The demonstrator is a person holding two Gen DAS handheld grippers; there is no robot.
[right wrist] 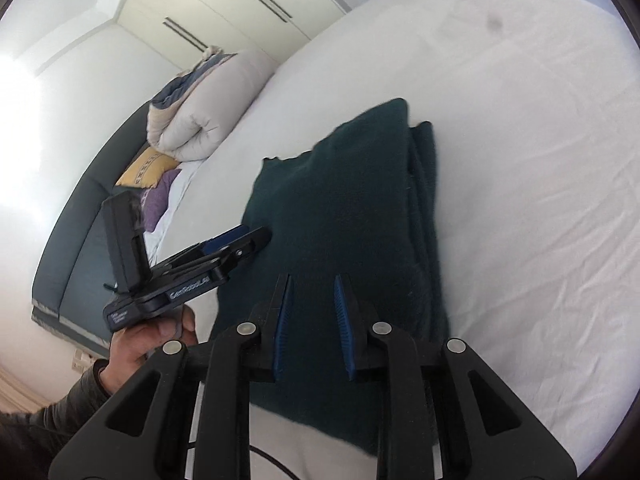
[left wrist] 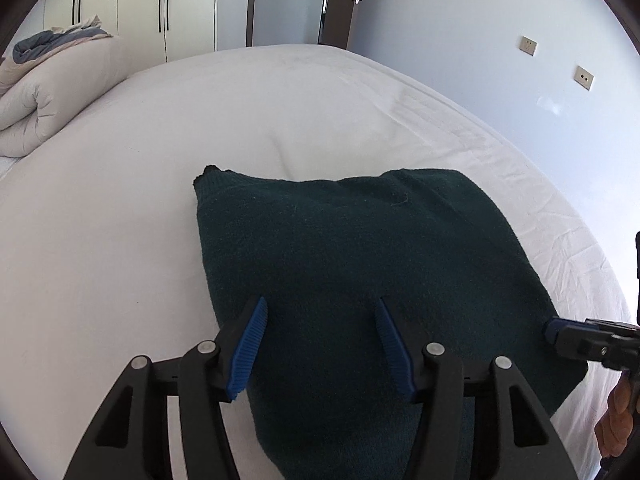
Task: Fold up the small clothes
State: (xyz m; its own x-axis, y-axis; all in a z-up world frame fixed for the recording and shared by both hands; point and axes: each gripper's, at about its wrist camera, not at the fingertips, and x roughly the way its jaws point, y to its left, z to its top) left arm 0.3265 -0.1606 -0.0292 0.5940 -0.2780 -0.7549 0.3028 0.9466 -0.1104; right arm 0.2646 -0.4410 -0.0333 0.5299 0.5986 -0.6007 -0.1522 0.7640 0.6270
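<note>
Lying folded on the white bed sheet point(left wrist: 120, 220), near its front edge: a dark green knitted sweater point(left wrist: 360, 260), layers stacked along its right side in the right wrist view, ribbed hem or cuff showing at the far left corner

Hovering just above the near part of the sweater: the left gripper point(left wrist: 320, 320), blue-padded fingers point(left wrist: 248, 344) spread wide apart, nothing pinched between them, only cloth lying beneath the gap

Hanging over the sweater's near right part: the right gripper point(right wrist: 311, 312), blue pads point(right wrist: 343, 320) standing a narrow gap apart, not pressing on anything, no cloth caught between them

Gripping the left tool from below in the right wrist view: a hand point(right wrist: 152, 340) in a grey sleeve point(right wrist: 60, 408)

Sitting at the far left of the bed: a rolled beige duvet point(left wrist: 48, 92), with yellow point(right wrist: 148, 168) and purple point(right wrist: 160, 200) cushions beside it

Standing behind the bed: white wardrobe doors point(left wrist: 140, 8) and a half-open door point(left wrist: 340, 0)
</note>
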